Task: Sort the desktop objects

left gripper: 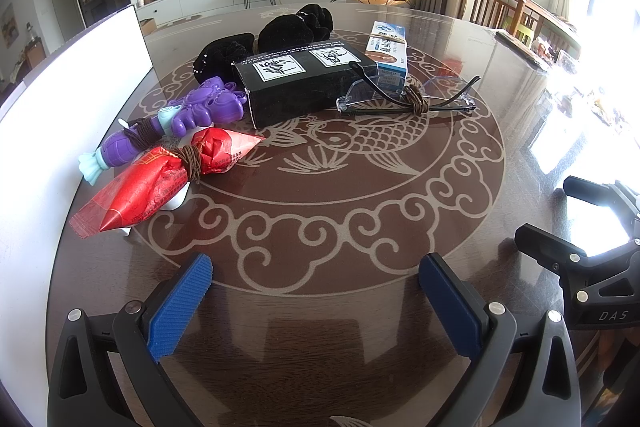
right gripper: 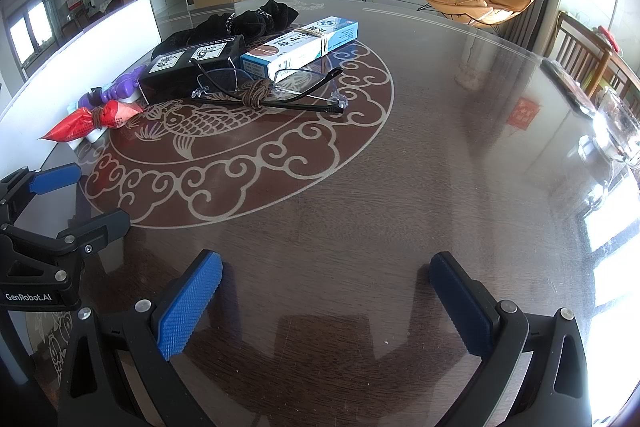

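On the round dark table (left gripper: 320,307) lie a red snack packet (left gripper: 160,179) tied with brown cord, a purple toy (left gripper: 180,115), a black box (left gripper: 304,83), a white-and-blue carton (left gripper: 388,51), black cloth pouches (left gripper: 280,31) and clear glasses (left gripper: 408,95) bound with cord. My left gripper (left gripper: 316,291) hangs open over the near part of the table, well short of them. My right gripper (right gripper: 324,291) is open too, with the glasses (right gripper: 272,91), carton (right gripper: 300,45), black box (right gripper: 192,65) and red packet (right gripper: 88,121) far ahead to its left.
A tall white panel (left gripper: 80,87) stands along the table's left edge. Glassware (right gripper: 616,135) sits at the table's right edge. Each gripper shows in the other's view: the right gripper (left gripper: 576,223) and the left gripper (right gripper: 76,195). Chairs and a TV unit are beyond.
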A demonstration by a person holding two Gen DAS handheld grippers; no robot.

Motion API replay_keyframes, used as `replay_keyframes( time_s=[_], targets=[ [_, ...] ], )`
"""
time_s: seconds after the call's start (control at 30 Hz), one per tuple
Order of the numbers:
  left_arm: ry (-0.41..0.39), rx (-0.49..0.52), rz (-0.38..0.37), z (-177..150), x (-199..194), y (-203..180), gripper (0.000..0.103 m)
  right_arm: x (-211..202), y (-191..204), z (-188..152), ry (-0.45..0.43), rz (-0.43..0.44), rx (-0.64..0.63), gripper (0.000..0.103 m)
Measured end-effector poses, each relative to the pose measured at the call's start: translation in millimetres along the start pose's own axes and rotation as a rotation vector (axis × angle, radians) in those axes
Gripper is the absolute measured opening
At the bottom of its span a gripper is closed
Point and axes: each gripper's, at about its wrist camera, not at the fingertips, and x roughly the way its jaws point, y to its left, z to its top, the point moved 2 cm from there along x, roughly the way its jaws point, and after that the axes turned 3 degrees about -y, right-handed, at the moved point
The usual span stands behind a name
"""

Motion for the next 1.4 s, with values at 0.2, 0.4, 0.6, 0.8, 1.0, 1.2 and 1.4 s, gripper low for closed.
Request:
replay_keyframes(
  time_s=[0.2, 0.4, 0.6, 0.8, 1.0, 1.2, 1.4],
  targets=[
    [0.000, 0.000, 0.000, 0, 0, 0, 0.103, 0, 0, 0, 0.000, 0.000, 0.000, 0.103],
    [0.000, 0.000, 0.000, 0, 0, 0, 0.103, -1, 0, 0, 0.002, 0.000, 0.002, 0.103],
    [0.000, 0.000, 0.000, 0, 0, 0, 0.103, -2, -1, -1, 0.002, -0.006, 0.004, 0.103],
    [0.001, 0.000, 0.000, 0, 0, 0, 0.103, -3, -1, -2, 0.003, -0.007, 0.008, 0.103],
    [0.001, 0.001, 0.000, 0, 0, 0, 0.103, -3, -1, -2, 0.003, -0.007, 0.008, 0.103],
    [0.047, 0.026, -0.018, -7, -8, -3, 0.103, -3, -1, -2, 0.003, -0.007, 0.008, 0.103],
    [0.000, 0.030, -0.114, -30, -35, 4, 0.103, -3, -1, -2, 0.003, -0.007, 0.011, 0.103]
  ],
)
